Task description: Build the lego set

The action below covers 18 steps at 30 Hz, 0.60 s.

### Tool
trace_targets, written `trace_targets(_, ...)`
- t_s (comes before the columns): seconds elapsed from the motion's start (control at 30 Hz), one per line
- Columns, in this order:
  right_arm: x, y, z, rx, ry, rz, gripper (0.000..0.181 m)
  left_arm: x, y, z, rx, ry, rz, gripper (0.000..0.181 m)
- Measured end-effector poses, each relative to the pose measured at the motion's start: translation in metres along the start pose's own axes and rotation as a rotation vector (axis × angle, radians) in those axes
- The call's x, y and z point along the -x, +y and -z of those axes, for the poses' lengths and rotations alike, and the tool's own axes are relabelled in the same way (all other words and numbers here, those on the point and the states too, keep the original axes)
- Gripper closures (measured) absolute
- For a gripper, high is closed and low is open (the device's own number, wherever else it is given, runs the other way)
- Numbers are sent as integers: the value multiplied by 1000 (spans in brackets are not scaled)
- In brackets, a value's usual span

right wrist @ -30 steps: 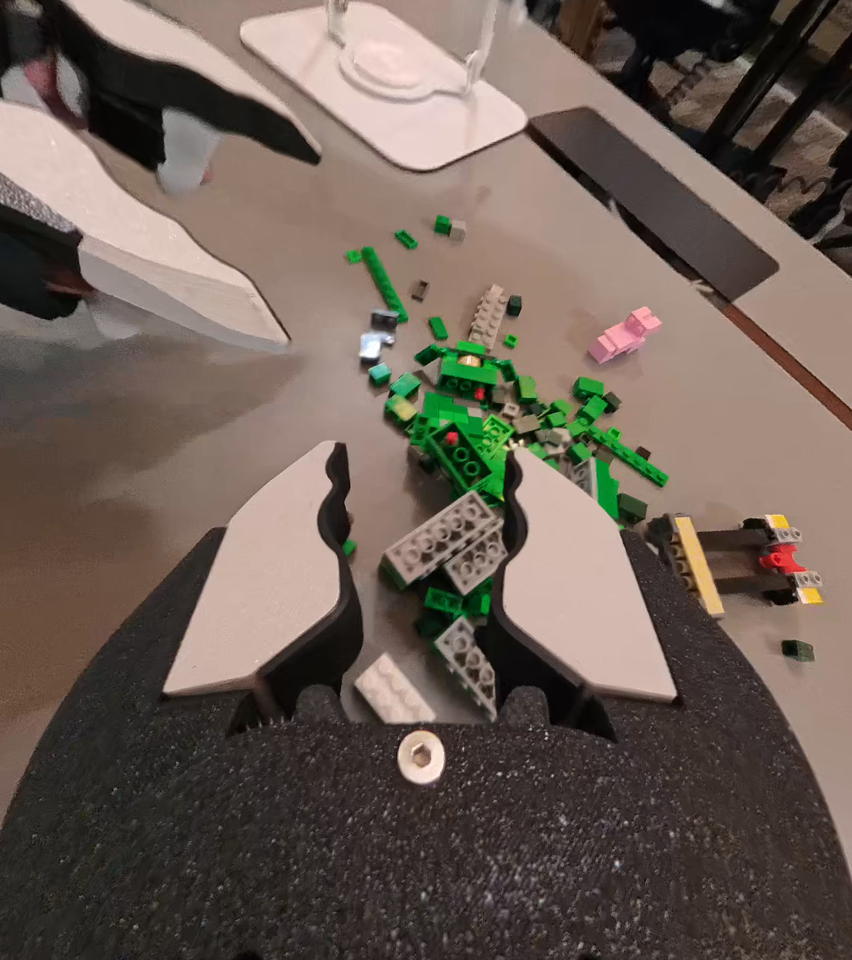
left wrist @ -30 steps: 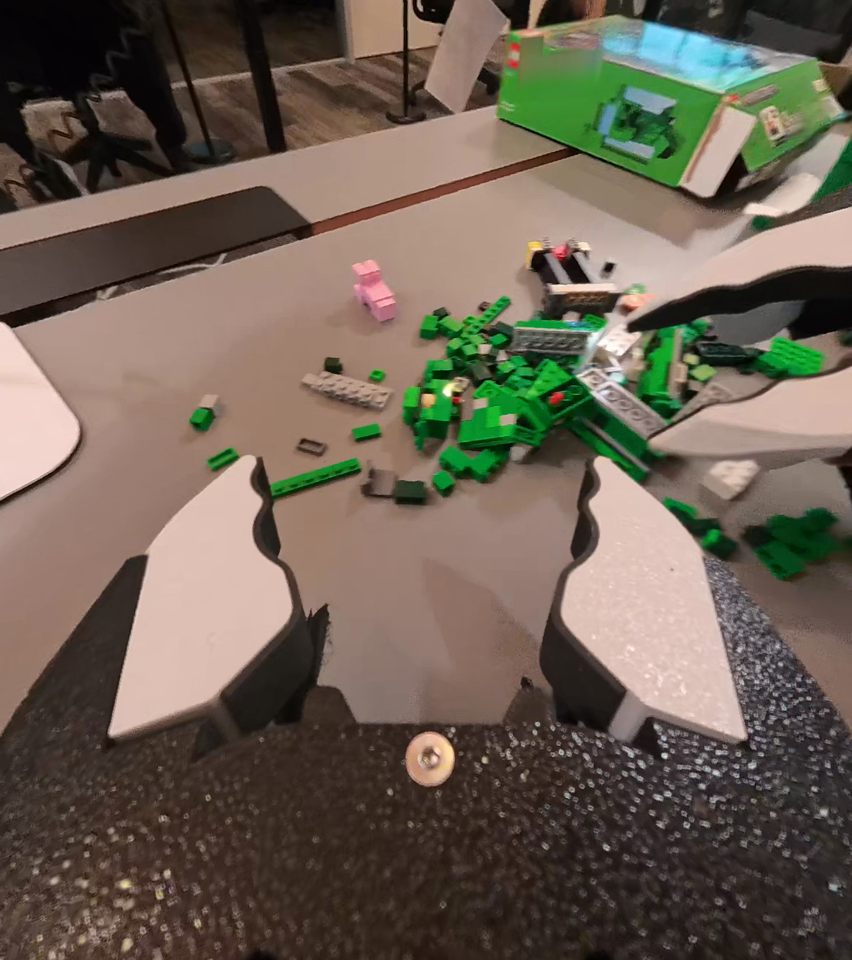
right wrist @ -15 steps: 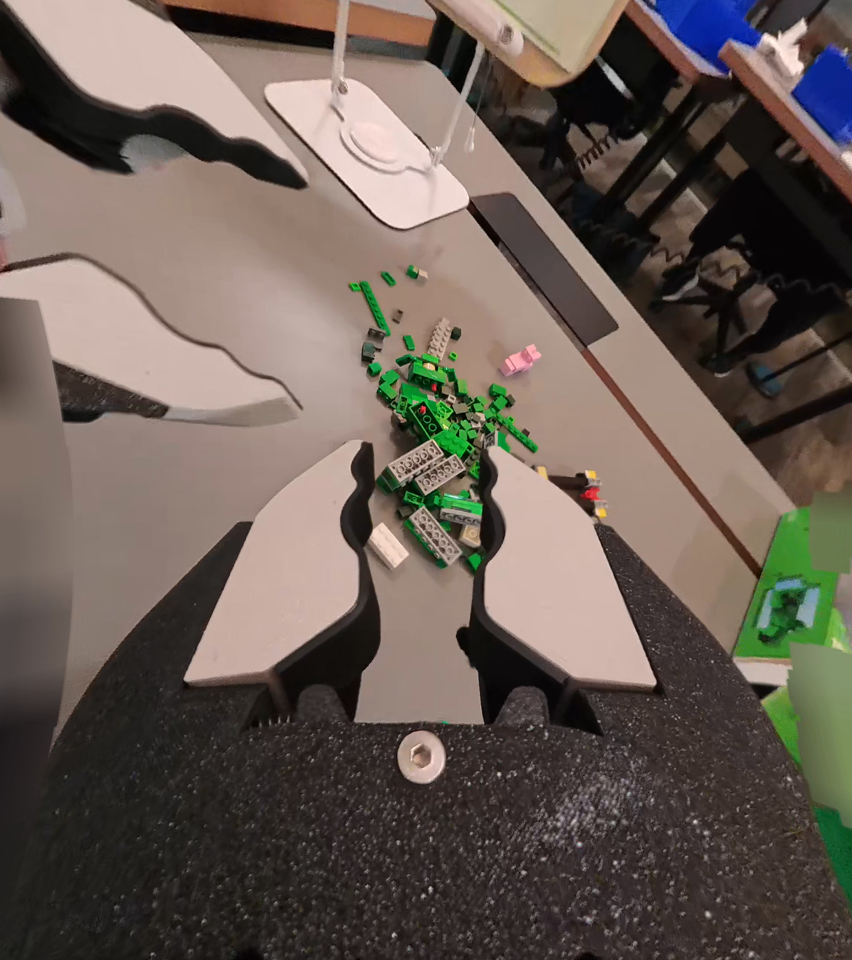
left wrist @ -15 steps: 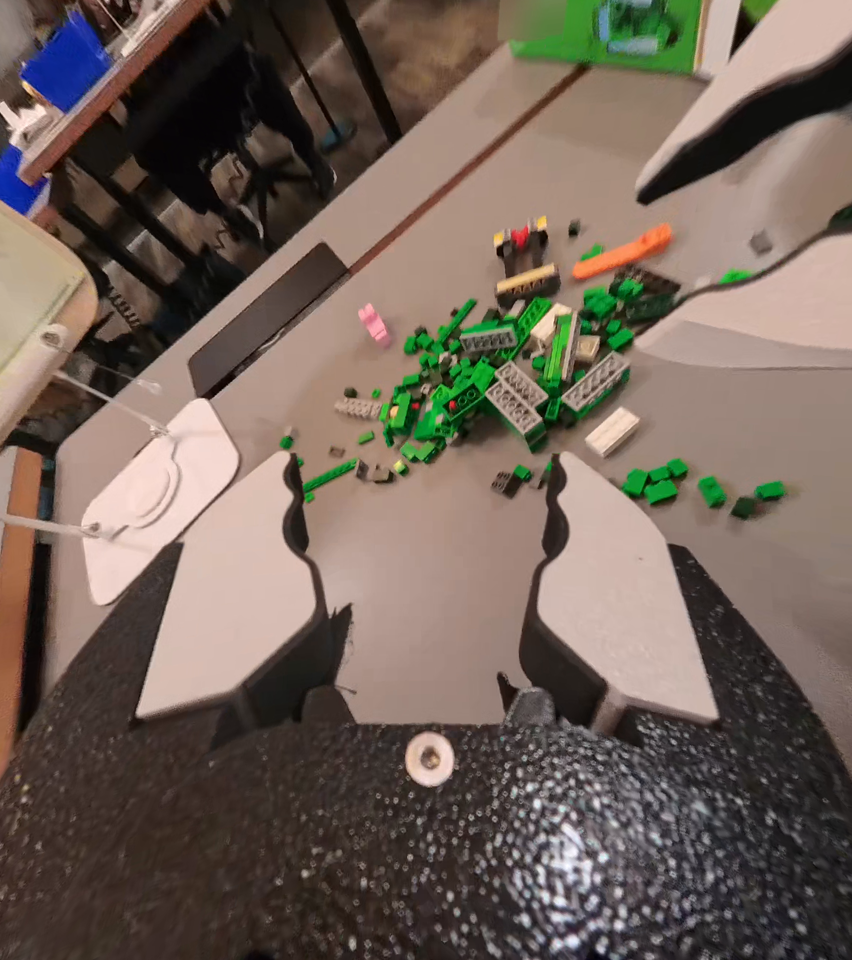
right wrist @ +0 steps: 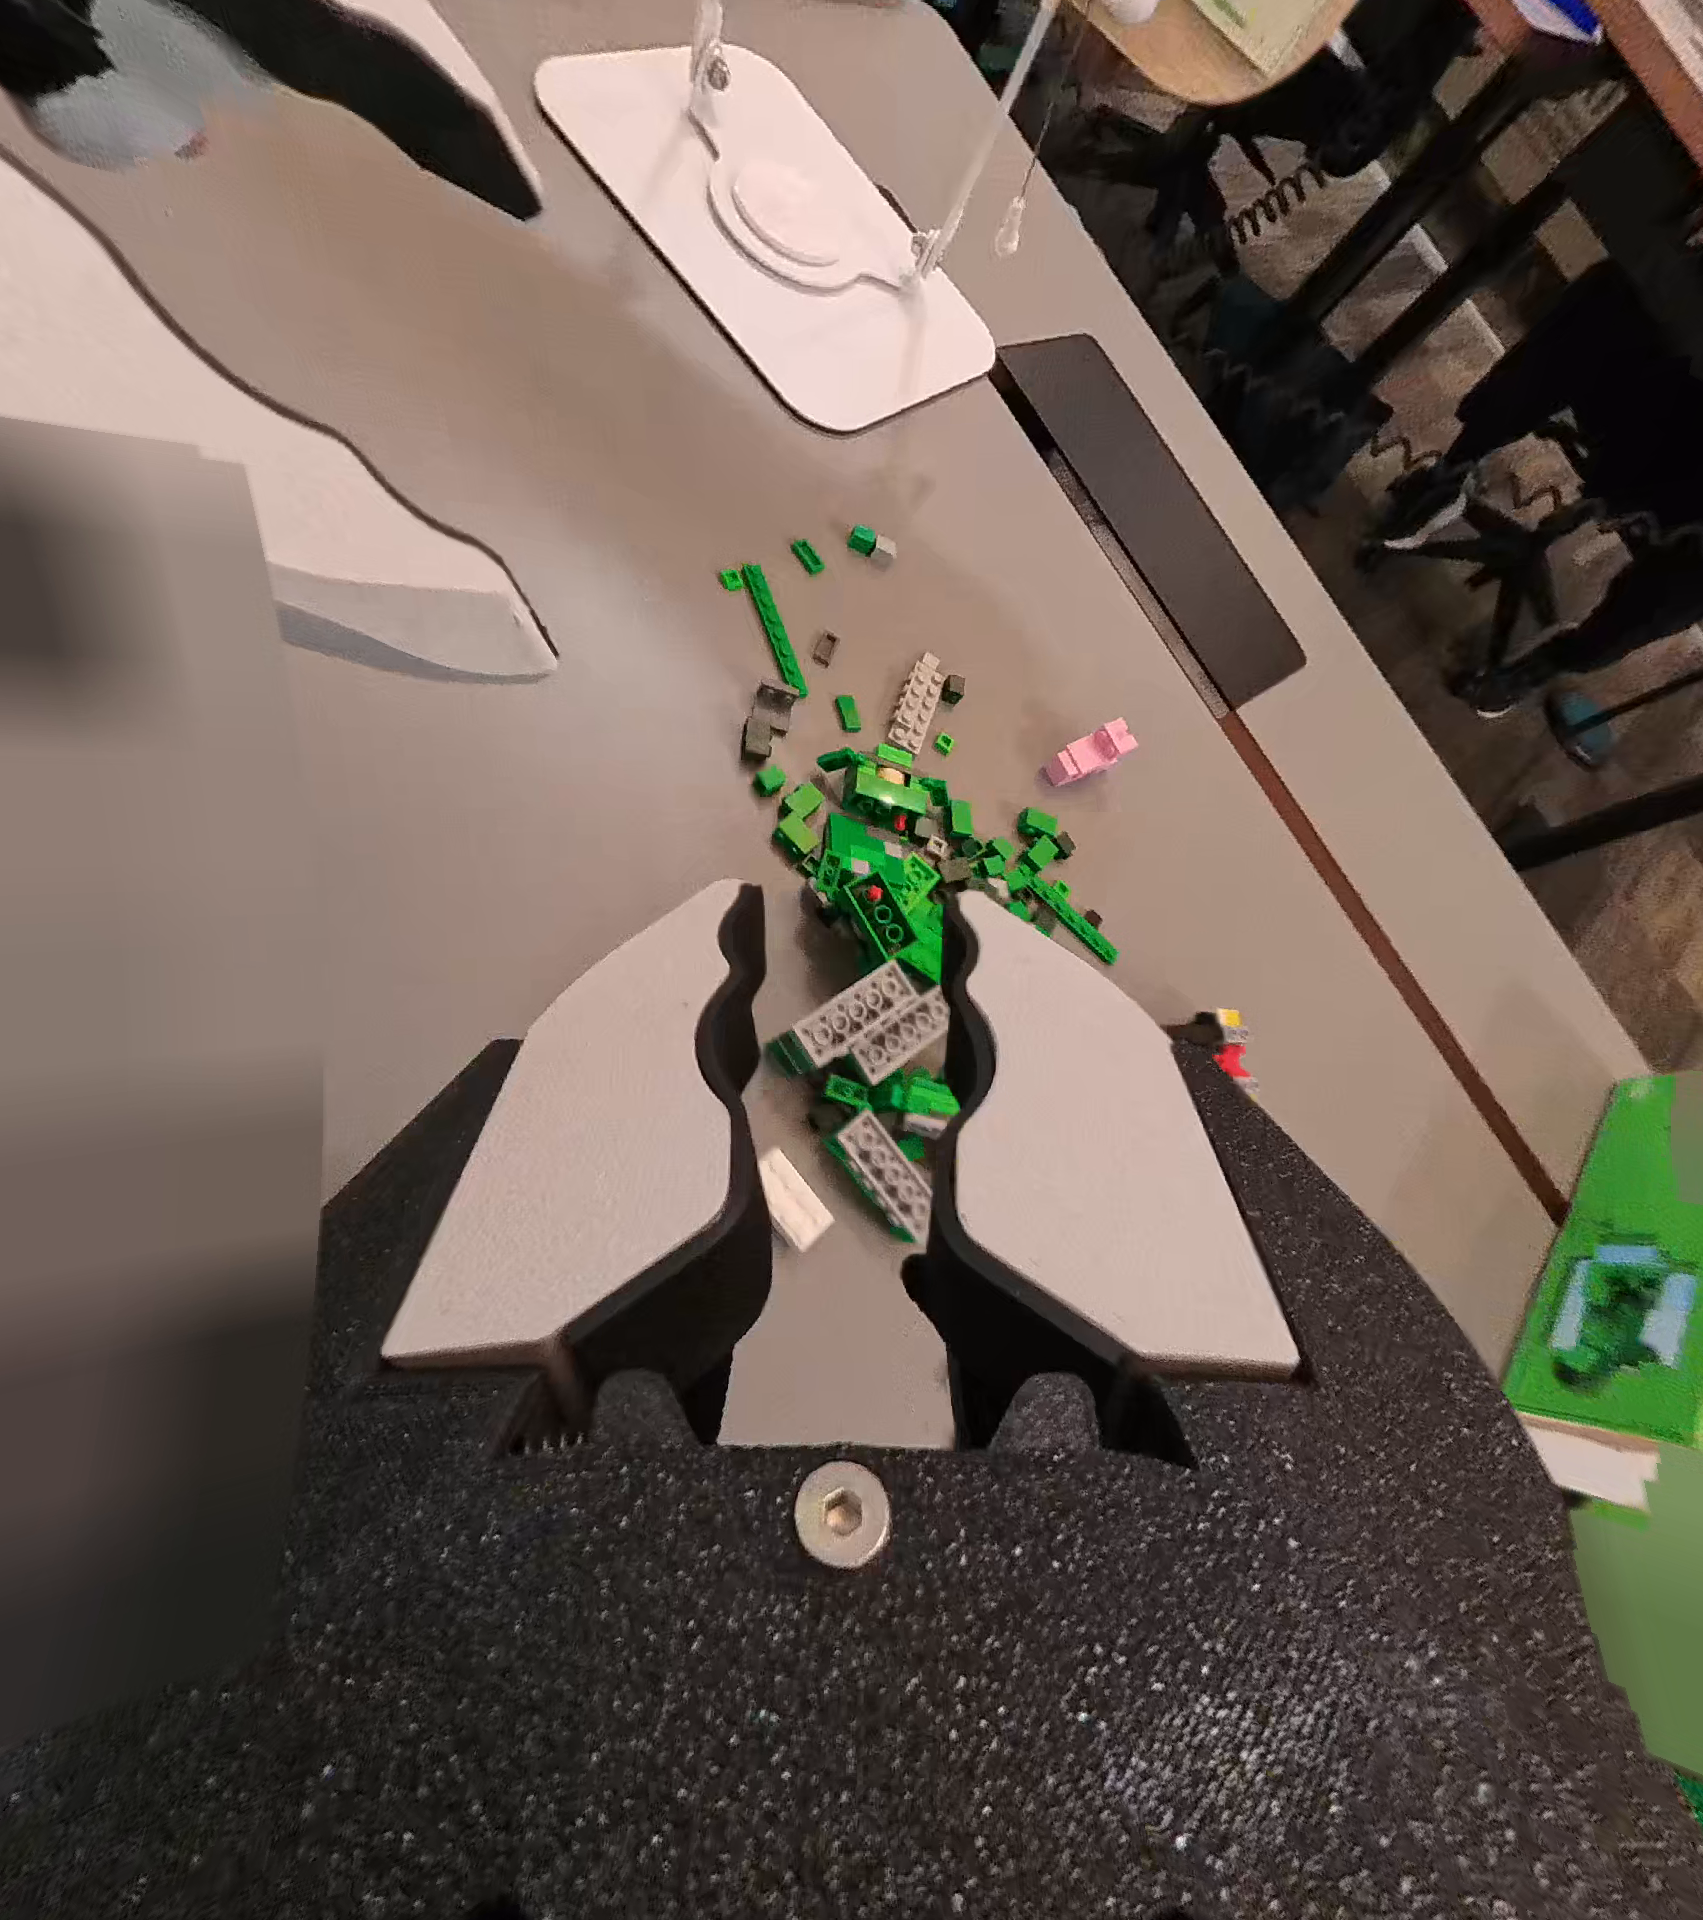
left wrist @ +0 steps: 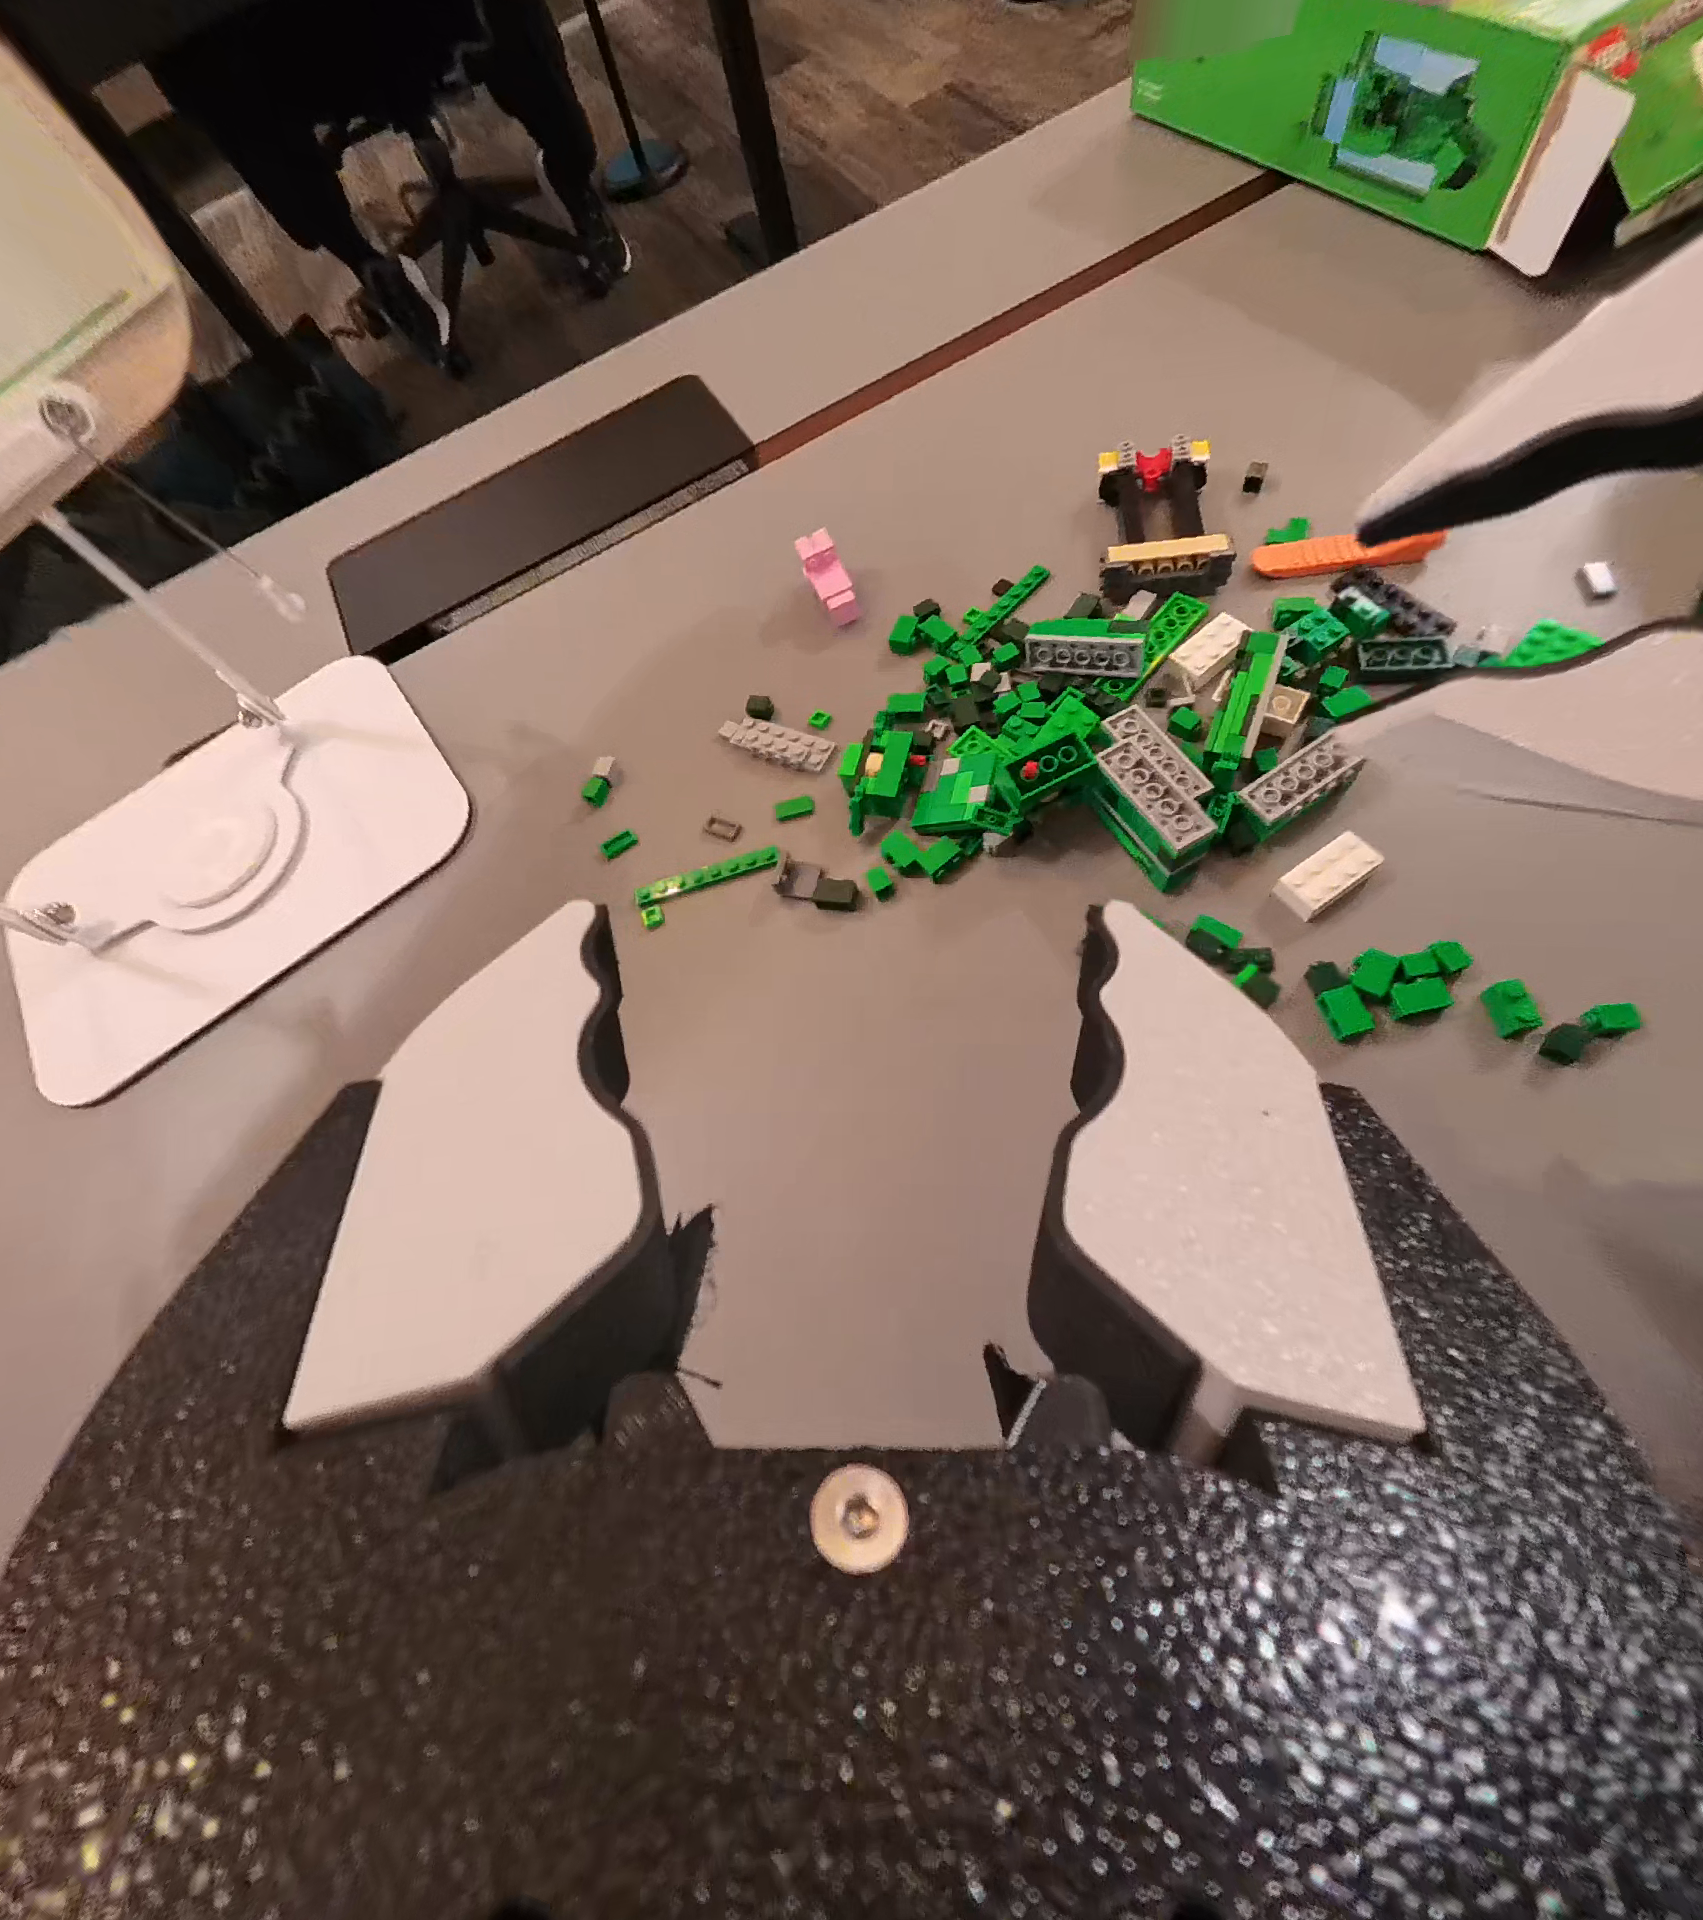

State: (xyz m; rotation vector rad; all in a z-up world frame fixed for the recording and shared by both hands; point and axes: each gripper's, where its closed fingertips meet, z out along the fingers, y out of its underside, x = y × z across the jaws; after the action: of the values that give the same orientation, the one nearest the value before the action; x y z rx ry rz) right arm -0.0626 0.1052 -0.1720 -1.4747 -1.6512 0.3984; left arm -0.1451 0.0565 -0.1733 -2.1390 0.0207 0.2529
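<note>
A pile of green and grey lego bricks (left wrist: 1086,758) lies on the grey table (left wrist: 826,1091). It also shows in the right wrist view (right wrist: 878,935). A pink pig figure (left wrist: 831,577), a white brick (left wrist: 1330,888), an orange separator tool (left wrist: 1325,556) and a small black and yellow assembly (left wrist: 1159,520) lie around it. My left gripper (left wrist: 847,925) is open and empty, hovering short of the pile. My right gripper (right wrist: 852,904) is open and empty above the pile's near end. It shows at the right of the left wrist view (left wrist: 1356,623).
The green lego box (left wrist: 1512,104) lies at the far right of the table. A white stand base (left wrist: 223,862) with clear rods stands at the left. A black panel (left wrist: 546,509) is set into the table. Small green bricks (left wrist: 1398,987) lie apart. Chairs stand beyond the edge. The white brick (left wrist: 1330,888) sits 15 cm or so from the ends of my right fingers.
Both grippers have risen and drawn back from the pile, so more of the table and room shows. Both are still open and hold nothing.
</note>
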Motion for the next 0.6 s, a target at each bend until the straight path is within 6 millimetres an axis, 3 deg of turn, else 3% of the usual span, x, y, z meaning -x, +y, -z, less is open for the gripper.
trace_targets(0.3,-6,-12,-31,43,52,-82,148,39,-6,-12,93,60,-107,97)
trace_targets(0.6,-34,-10,-49,122,65,-57,148,50,-46,-41,122,59,-108,96)
